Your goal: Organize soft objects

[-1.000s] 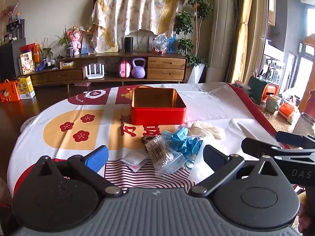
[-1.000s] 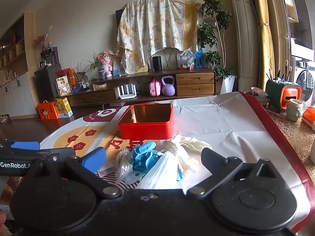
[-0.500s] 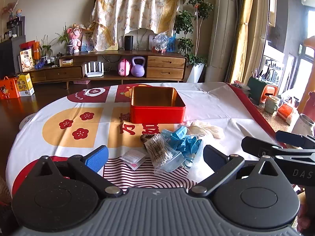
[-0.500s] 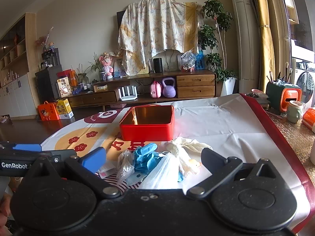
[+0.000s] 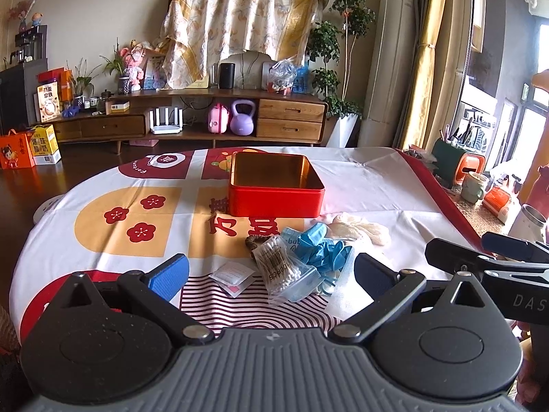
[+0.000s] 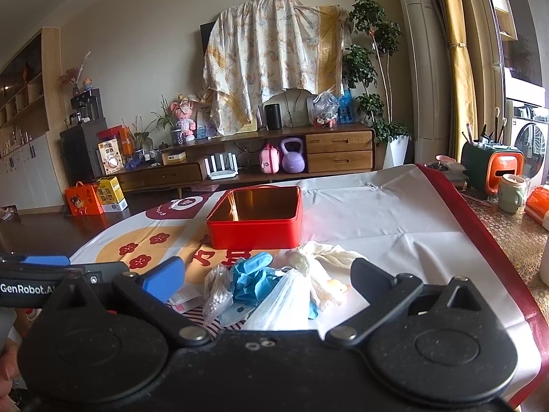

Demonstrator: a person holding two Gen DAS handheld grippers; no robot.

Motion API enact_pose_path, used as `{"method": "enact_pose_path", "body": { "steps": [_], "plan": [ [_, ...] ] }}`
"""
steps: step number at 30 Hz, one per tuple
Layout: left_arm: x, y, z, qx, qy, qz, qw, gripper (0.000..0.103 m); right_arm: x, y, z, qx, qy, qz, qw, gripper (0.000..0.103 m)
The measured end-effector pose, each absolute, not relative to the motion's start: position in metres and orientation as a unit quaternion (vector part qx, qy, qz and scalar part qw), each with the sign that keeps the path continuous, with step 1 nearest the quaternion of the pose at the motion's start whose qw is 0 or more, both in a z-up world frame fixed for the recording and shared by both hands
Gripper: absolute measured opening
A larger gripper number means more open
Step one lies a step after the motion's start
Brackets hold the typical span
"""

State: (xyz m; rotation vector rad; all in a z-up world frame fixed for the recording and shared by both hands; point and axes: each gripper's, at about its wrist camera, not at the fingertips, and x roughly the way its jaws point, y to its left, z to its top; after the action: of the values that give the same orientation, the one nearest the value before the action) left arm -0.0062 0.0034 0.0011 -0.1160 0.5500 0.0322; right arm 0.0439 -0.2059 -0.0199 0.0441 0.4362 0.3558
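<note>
Hovering with jaws spread and empty, left gripper (image 5: 271,271) and right gripper (image 6: 266,279) face the soft pile: cotton swab bag (image 5: 283,267), blue gloves (image 5: 322,249), cream cloth (image 5: 360,228). Beyond stands the red tin (image 5: 274,199). Risk: tangled items lifting together.

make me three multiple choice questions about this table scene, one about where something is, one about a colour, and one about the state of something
1. Where does the pile of soft things lie relative to the tin?
A. inside it
B. on the cloth in front of it
C. behind it

2. What colour are the gloves?
A. blue
B. green
C. black

3. What state is the tin in?
A. lidded
B. tipped over
C. open and empty

Answers:
1 B: the bag of cotton swabs, gloves and cream cloth lie on the tablecloth, nearer the cameras than the red tin.
2 A: they show bright blue in both views.
3 C: no lid, and its bare gold inside shows.
</note>
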Motion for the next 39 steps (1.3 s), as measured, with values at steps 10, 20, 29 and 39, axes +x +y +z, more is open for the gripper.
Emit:
{"method": "enact_pose_path", "body": {
  "steps": [10, 20, 29, 39],
  "plan": [
    [-0.007, 0.003, 0.004, -0.057, 0.269, 0.014, 0.961, 0.103, 0.045, -0.207, -0.015, 0.024, 0.214, 0.177, 0.960, 0.103],
    [-0.007, 0.004, 0.002, -0.059, 0.273, 0.013, 0.960, 0.103, 0.038, -0.211, -0.009, 0.025, 0.213, 0.178, 0.960, 0.103],
    [-0.005, 0.002, 0.000, -0.060, 0.275, 0.008, 0.960, 0.103, 0.038, -0.208, -0.010, 0.025, 0.212, 0.181, 0.960, 0.103],
    [-0.007, 0.001, 0.005, -0.061, 0.264, 0.005, 0.963, 0.103, 0.037, -0.206, -0.009, 0.029, 0.203, 0.174, 0.963, 0.102]
  ]
}}
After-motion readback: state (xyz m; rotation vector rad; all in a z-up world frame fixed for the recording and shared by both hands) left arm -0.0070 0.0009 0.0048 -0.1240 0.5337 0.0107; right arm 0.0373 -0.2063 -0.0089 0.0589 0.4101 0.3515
